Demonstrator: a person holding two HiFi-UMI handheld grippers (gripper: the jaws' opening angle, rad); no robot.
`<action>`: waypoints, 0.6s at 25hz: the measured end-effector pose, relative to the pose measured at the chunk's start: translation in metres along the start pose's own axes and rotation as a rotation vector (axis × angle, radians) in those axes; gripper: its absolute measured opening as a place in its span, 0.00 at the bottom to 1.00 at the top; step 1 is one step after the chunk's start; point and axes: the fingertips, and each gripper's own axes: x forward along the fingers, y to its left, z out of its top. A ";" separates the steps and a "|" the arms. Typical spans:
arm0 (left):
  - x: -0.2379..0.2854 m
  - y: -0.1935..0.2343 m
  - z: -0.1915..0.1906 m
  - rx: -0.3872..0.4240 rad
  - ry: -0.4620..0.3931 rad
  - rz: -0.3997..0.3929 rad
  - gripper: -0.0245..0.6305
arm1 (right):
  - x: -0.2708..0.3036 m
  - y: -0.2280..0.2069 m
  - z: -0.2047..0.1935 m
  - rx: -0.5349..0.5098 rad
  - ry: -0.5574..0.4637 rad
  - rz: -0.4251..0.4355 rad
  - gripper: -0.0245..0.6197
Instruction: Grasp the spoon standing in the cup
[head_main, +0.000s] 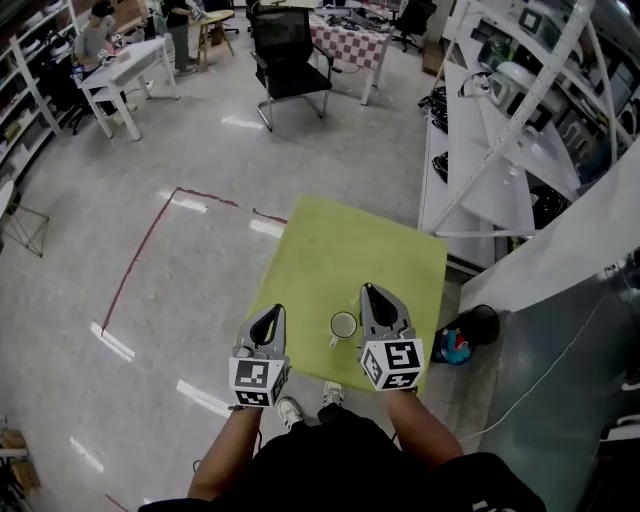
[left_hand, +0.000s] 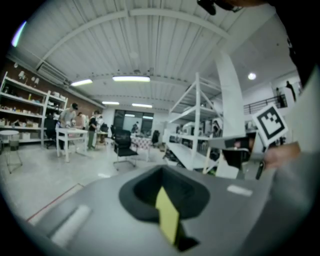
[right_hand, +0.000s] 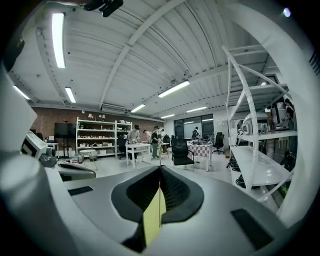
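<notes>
Forearms (head_main: 228, 452) forward, left gripper (head_main: 276, 312) and right gripper (head_main: 368, 291) either side of cup (head_main: 343, 325), both pressed together, empty.

Yellow-green desk (head_main: 350, 250), shown standing on a pale, glossy floor (head_main: 150, 150) marked with a red line. One white cup (head_main: 343, 325) is set upright on the desk's near part (close to the front edge).
</notes>
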 end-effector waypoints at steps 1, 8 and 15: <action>0.000 0.000 0.005 0.004 -0.011 -0.001 0.05 | -0.003 0.000 0.007 -0.003 -0.017 -0.002 0.06; -0.002 0.000 0.036 0.025 -0.066 -0.005 0.05 | -0.015 -0.004 0.046 -0.028 -0.097 -0.017 0.06; -0.007 0.000 0.051 0.018 -0.101 -0.010 0.05 | -0.021 -0.004 0.062 -0.055 -0.127 -0.032 0.05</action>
